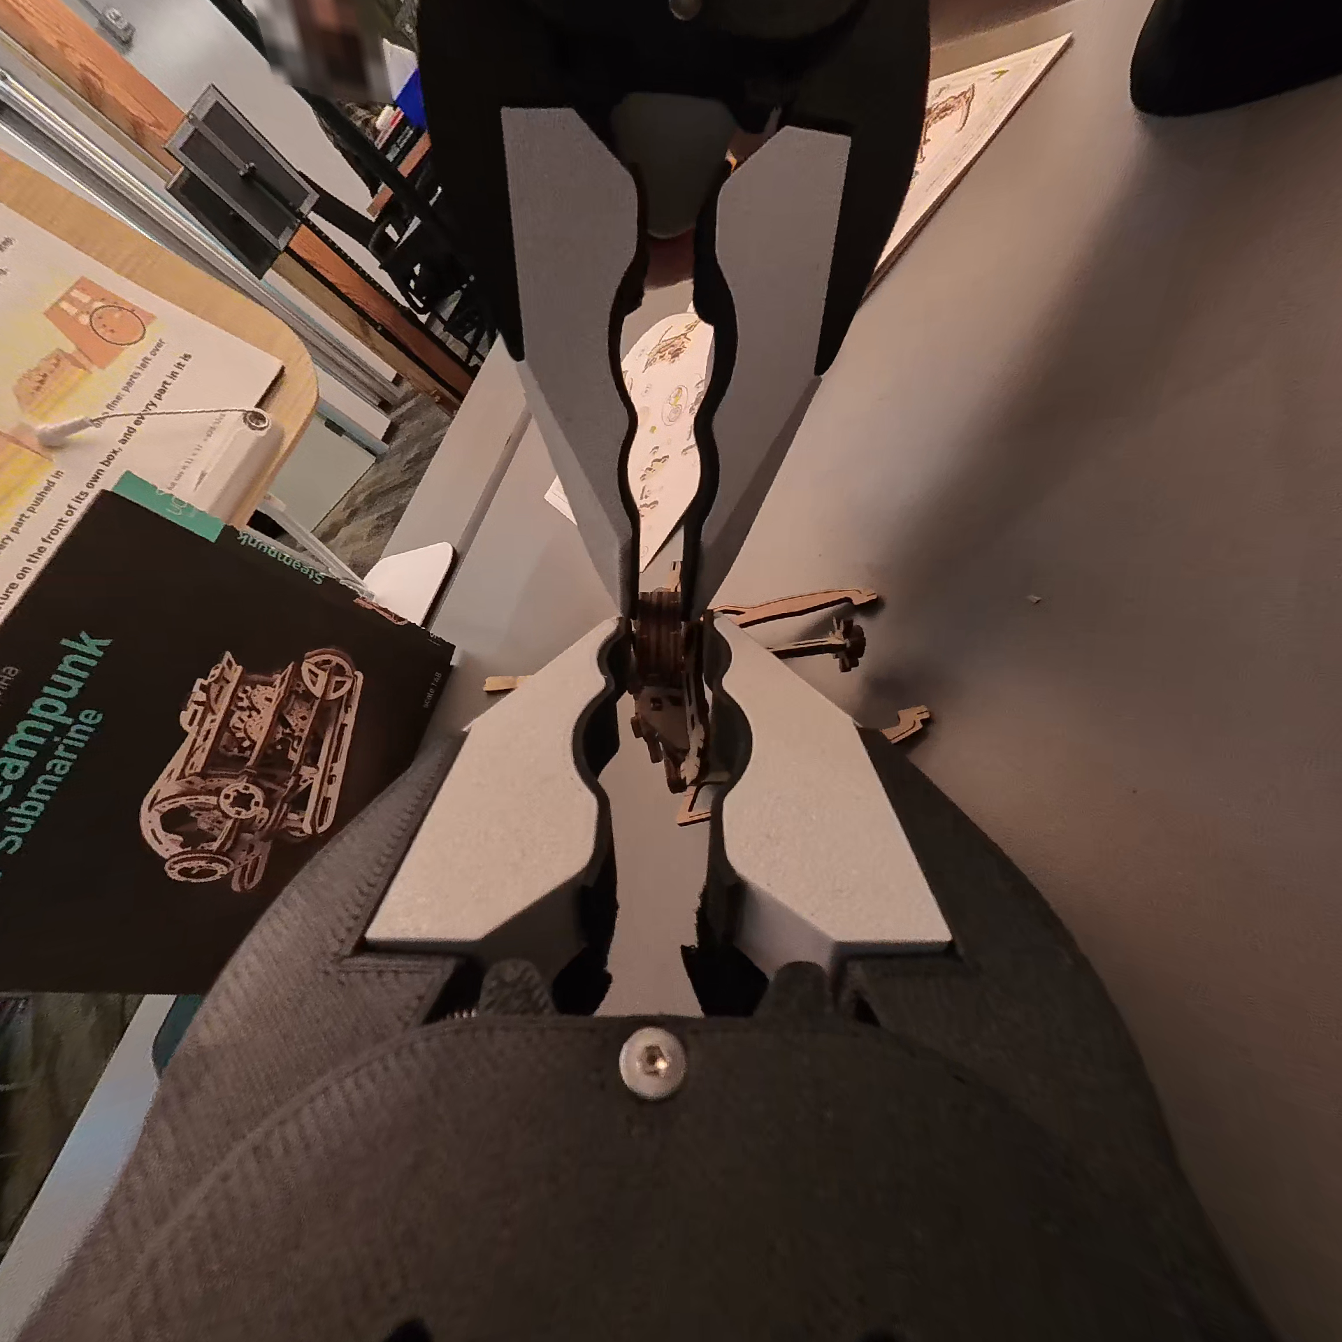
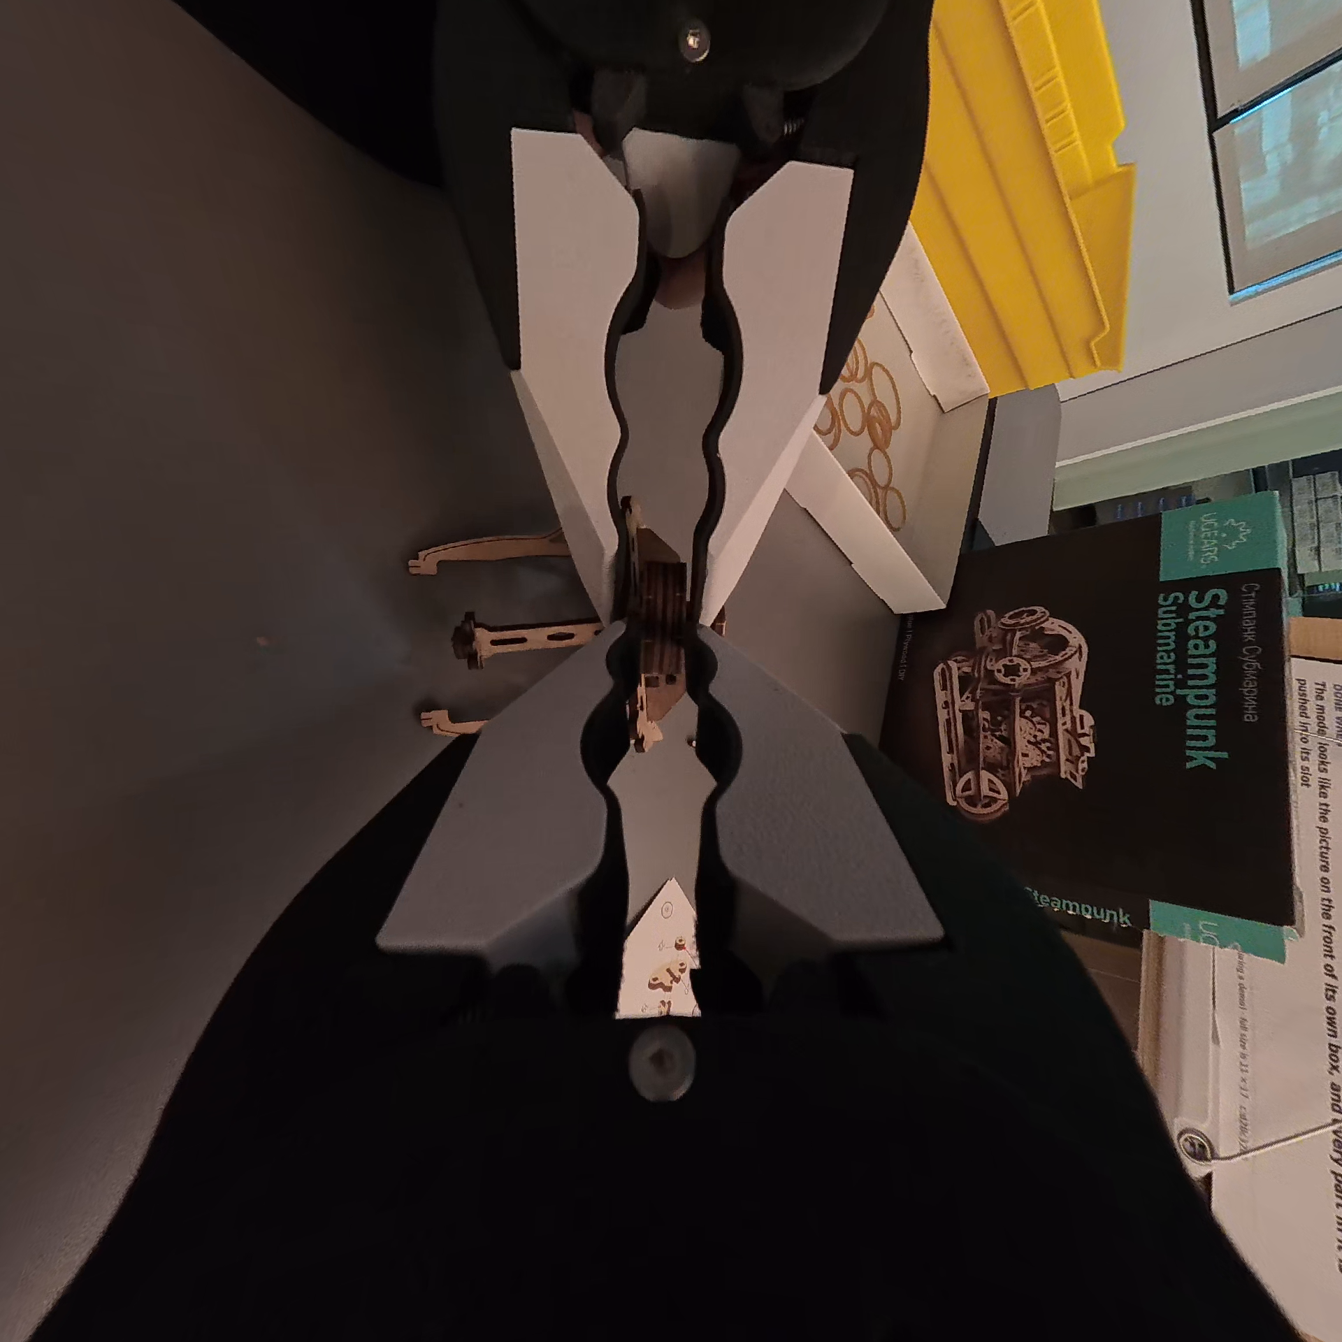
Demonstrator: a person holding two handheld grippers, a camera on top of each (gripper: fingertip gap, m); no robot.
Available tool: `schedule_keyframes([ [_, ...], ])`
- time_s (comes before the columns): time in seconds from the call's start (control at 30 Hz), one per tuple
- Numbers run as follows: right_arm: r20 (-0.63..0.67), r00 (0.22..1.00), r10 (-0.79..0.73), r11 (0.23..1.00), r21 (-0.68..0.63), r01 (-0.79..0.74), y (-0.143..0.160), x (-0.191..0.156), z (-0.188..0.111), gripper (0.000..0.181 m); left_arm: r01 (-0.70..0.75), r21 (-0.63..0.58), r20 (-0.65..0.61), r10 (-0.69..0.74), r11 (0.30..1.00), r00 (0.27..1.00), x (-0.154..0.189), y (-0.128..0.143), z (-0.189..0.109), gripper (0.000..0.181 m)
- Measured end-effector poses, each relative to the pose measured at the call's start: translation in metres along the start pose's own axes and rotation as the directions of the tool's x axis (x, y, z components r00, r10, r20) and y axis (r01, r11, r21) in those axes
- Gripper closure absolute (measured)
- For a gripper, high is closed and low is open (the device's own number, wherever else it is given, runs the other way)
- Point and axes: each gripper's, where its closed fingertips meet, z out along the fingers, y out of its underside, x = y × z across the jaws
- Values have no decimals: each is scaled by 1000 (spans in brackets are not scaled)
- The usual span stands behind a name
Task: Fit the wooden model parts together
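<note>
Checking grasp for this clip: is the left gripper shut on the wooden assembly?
Shut: left gripper fingertips pinch the wooden assembly, with the right gripper gripping its far end.

Small layered wooden assembly [image 1: 664,675] hangs edge-on above the grey table, pinched at both ends; three loose flat parts [image 2: 486,552] lie on the table beyond it.

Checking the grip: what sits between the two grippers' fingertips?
The wooden model assembly, pinched by left gripper and right gripper; both wrist views show it.
</note>
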Motion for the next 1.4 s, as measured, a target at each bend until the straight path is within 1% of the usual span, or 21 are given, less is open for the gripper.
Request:
schedule_keyframes([
  [0.23,22,1000,20,1000,-2,-20,1,1,0,170,24,7,-6,-24,1000,1000,-1,1,1,165],
  [0.47,54,998,15,999,41,-17,0,4,0,170,88,31,-29,-87,996,996,-3,0,0,167],
  [0.6,90,996,19,998,56,-24,-1,6,-2,170,106,28,-16,-106,994,994,-7,4,-1,168],
  [0.7,94,994,55,993,102,-65,-3,11,-7,166,144,35,-30,-143,989,989,-9,5,-1,168],
  [0.8,131,986,98,986,120,-114,2,10,-10,157,155,37,-34,-154,987,987,-10,5,-1,168],
  [0.87,137,983,124,981,129,-142,8,10,-8,156,152,35,-32,-151,988,988,-11,6,-1,168],
  [1.0,158,965,211,949,202,-241,11,11,-1,156,157,33,-32,-156,987,987,-12,6,-2,169],
  [1.07,163,961,226,939,227,-259,11,9,2,156,159,41,-39,-158,986,987,-12,5,-3,169],
  [1.17,129,965,229,939,230,-254,18,8,2,155,157,76,-59,-153,985,987,-10,-1,-6,169],
  [1.27,204,945,255,918,254,-303,17,-6,-5,154,172,101,-112,-160,980,981,-1,-6,-10,169],
  [1.33,252,931,263,909,259,-327,18,-14,-11,154,166,112,-125,-152,980,981,2,-8,-13,169],
  [1.4,280,913,298,886,277,-373,17,-13,-13,154,164,143,-156,-141,976,978,7,-13,-16,169],
])
